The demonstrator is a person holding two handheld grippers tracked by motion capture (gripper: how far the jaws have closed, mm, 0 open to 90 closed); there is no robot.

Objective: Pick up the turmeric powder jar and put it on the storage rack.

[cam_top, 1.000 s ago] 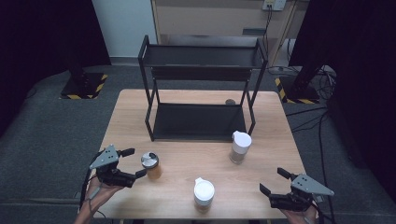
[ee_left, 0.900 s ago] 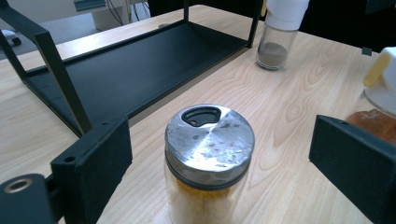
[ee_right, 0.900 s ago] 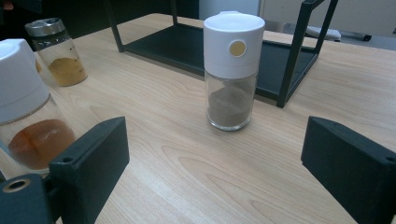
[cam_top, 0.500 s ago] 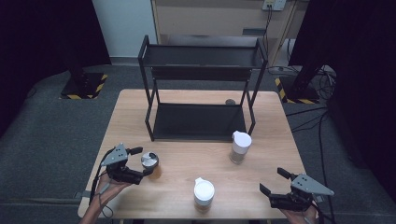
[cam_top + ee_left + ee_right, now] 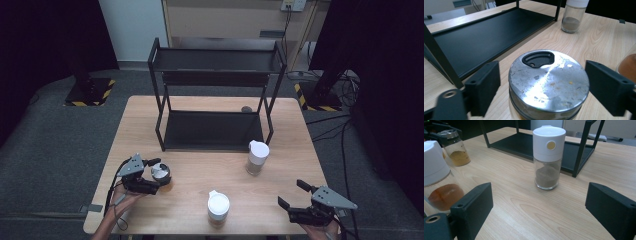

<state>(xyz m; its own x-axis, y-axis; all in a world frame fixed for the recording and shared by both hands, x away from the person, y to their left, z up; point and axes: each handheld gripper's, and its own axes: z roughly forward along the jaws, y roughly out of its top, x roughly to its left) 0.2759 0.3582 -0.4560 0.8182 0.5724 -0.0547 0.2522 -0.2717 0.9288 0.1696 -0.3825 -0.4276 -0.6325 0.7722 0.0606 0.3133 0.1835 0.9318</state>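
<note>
Steel-lidded spice jar between left tongs, no legible label.

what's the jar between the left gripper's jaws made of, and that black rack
Jar: the lid looks like brushed metal, silvery, glinting and scuffed, with a black, probably plastic pour tab; the body seems clear glass or plastic, since amber powder shows through in the right gripper view. Rack: likely painted metal, matte black, with thin straight posts and flat shelves.
</note>
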